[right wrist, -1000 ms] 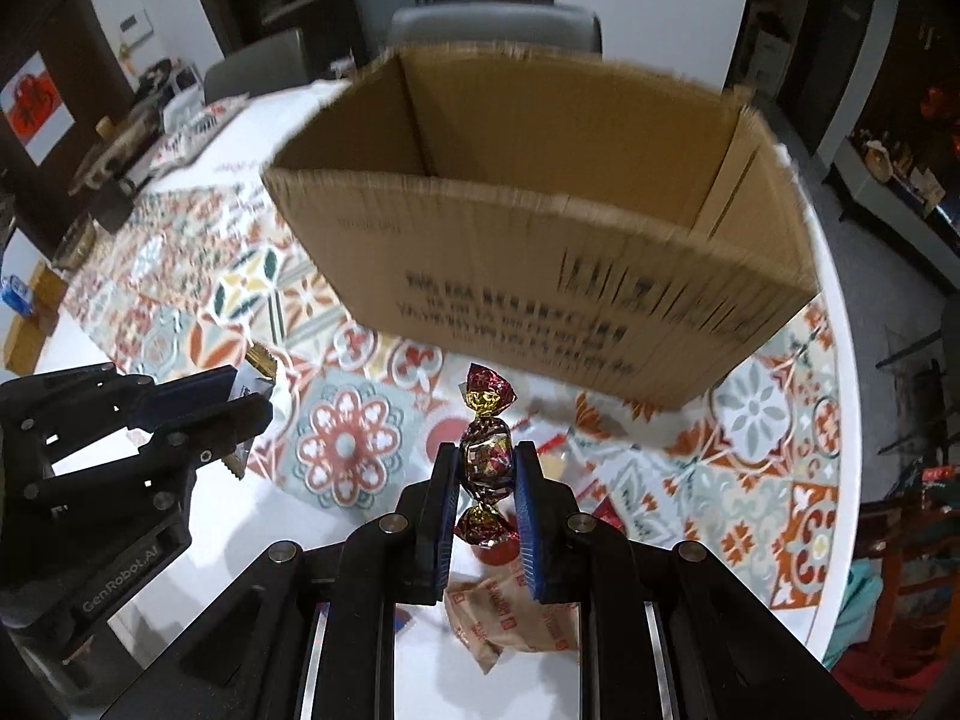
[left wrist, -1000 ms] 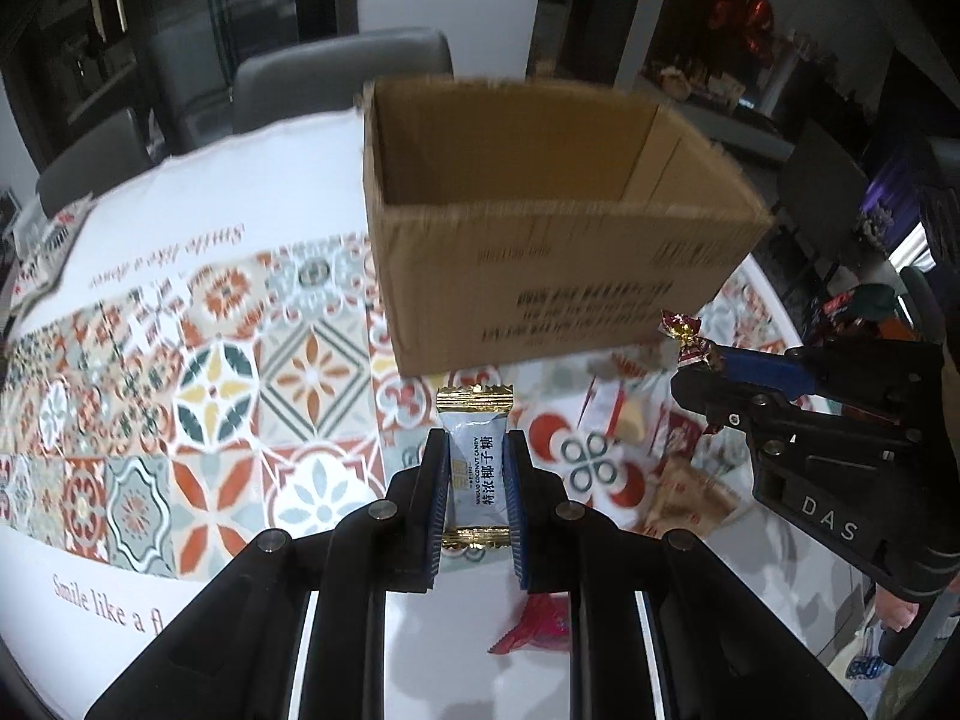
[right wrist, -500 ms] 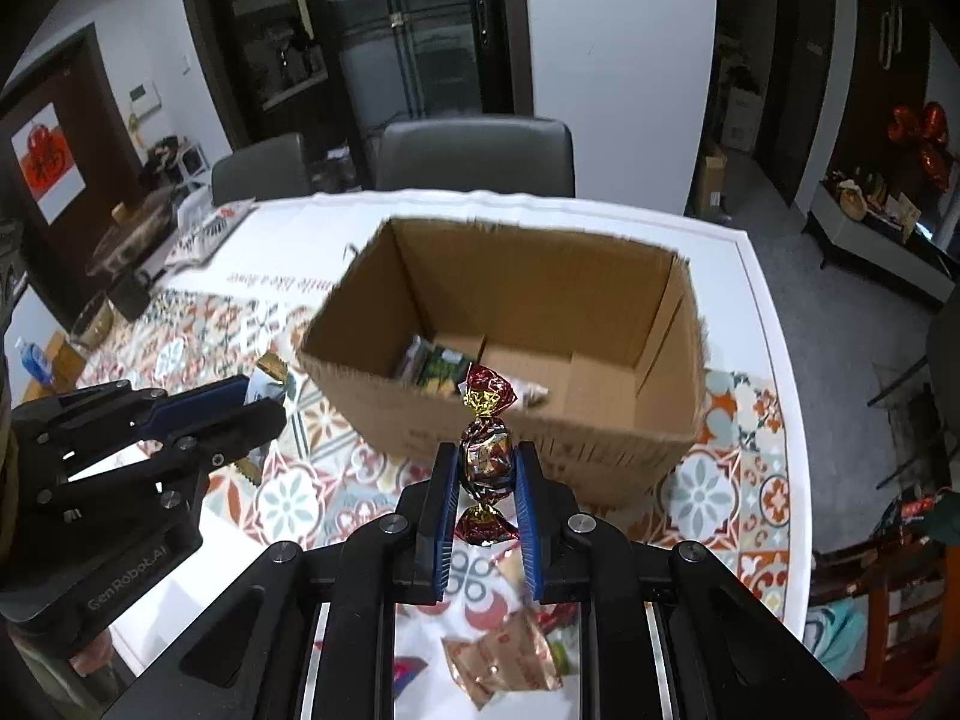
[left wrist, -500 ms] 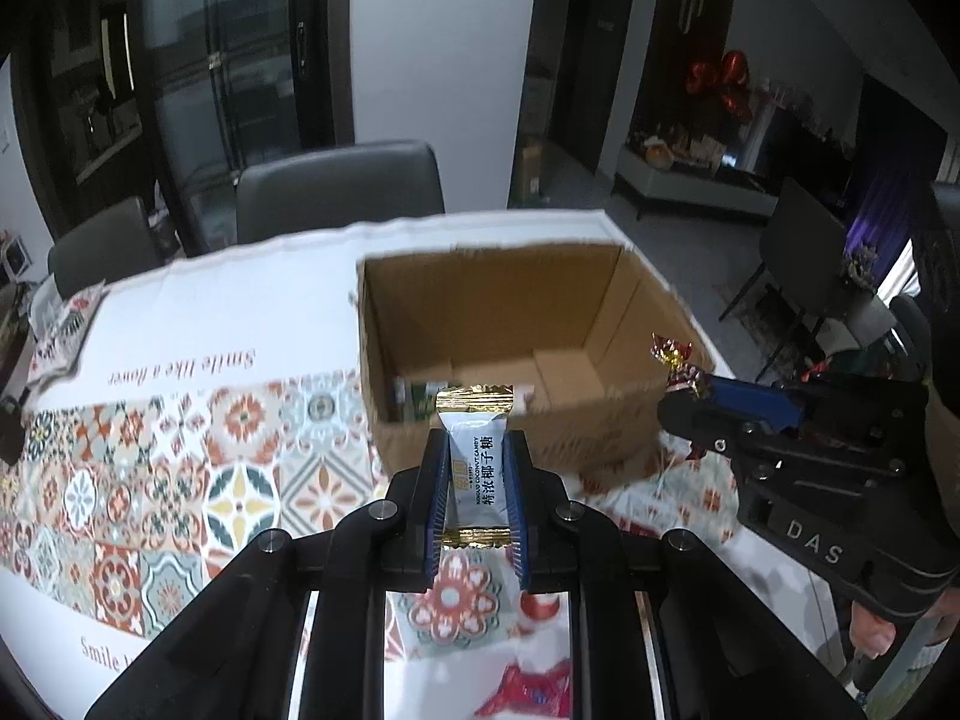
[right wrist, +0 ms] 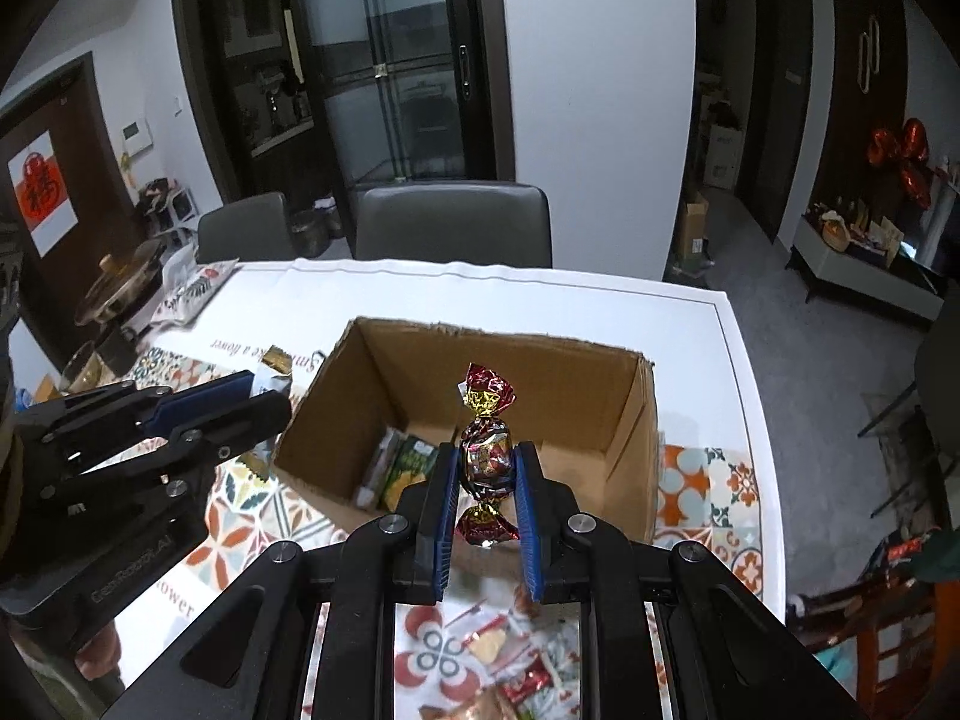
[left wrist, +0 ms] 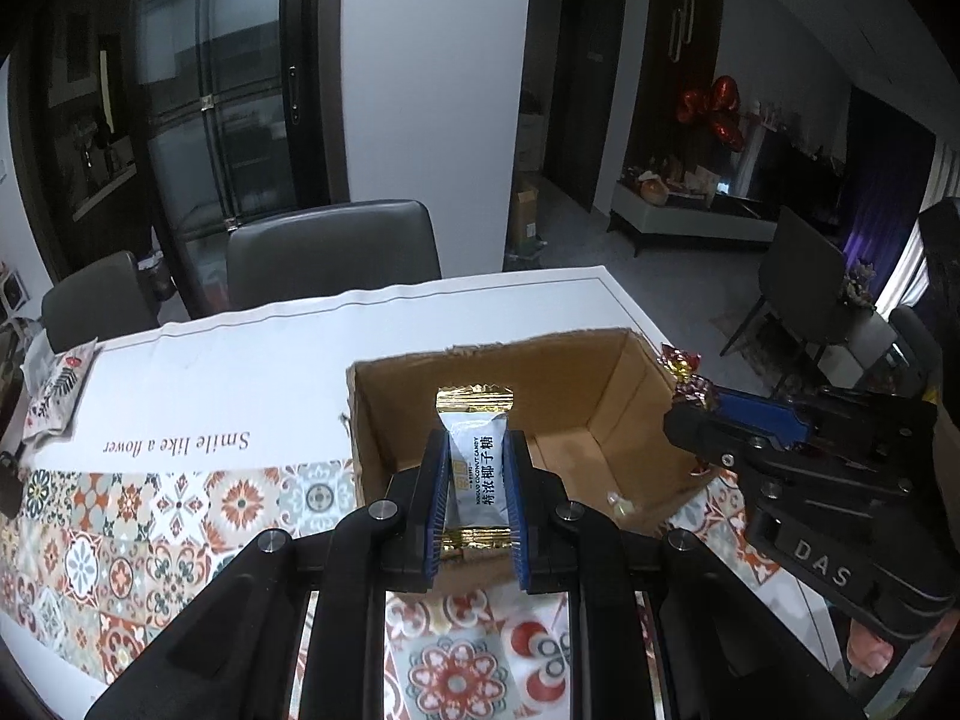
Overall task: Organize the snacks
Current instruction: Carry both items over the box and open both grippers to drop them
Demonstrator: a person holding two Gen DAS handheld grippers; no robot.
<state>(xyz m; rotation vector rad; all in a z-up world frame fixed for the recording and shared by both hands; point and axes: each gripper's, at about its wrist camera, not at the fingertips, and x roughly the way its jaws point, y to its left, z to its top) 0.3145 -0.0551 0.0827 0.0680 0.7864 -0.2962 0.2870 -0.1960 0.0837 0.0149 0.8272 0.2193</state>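
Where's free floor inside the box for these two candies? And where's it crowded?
Inside the cardboard box, the floor's right half, along the right wall, is bare. The left corner holds green snack packets. On the table, loose wrappers crowd the near edge; the white cloth behind the box is bare.

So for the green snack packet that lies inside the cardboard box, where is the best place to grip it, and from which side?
Probably grip the green packet across its narrow width at the upper end, coming straight down through the open top of the cardboard box. It lies near the left wall beside other packets, so a side approach looks blocked. Both grippers are full now.
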